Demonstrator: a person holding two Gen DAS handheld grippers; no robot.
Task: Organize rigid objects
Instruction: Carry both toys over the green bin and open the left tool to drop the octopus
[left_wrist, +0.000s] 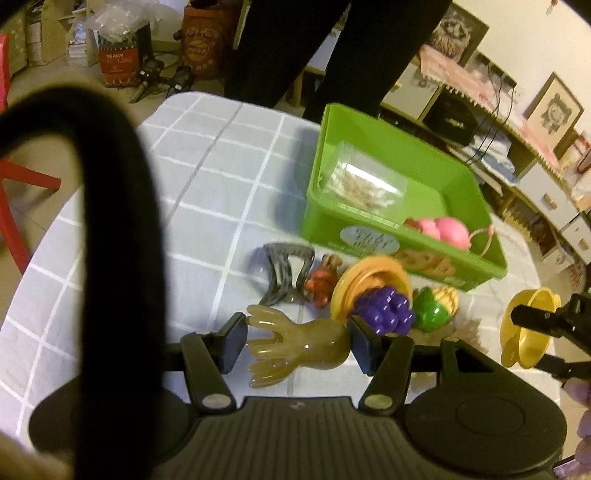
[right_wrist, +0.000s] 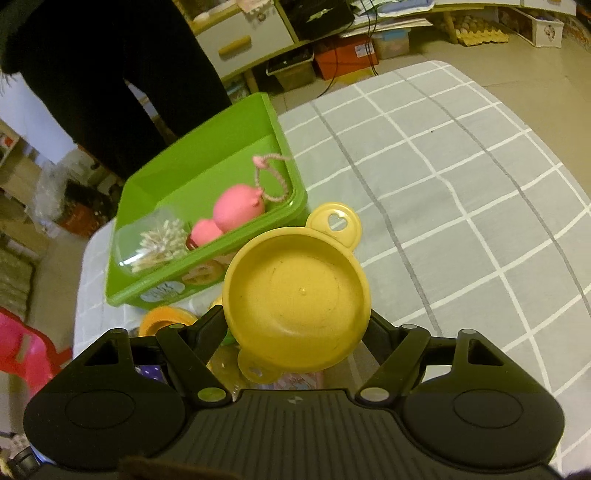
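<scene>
Clamped crosswise between the left gripper (left_wrist: 297, 345), one amber octopus toy (left_wrist: 295, 347), raised off the checked tablecloth (left_wrist: 207, 192), probably bound for the green bin (left_wrist: 424, 258); gripped across its bowl by the right gripper (right_wrist: 295, 328), one yellow two-eared toy pot (right_wrist: 295, 295), held just short of the same bin. Already inside: one clear tub of cotton swabs (left_wrist: 365, 184) and one pink toy (left_wrist: 439, 229); left beside it: one hair claw (left_wrist: 288, 269), one brown figure (left_wrist: 323, 282), one orange plate (left_wrist: 369, 284), one grape bunch (left_wrist: 386, 310), one corn (left_wrist: 437, 308)

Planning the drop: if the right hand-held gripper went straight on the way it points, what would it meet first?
Probably the near wall of the green bin, just beyond the yellow bowl it holds; depth is unclear.
</scene>
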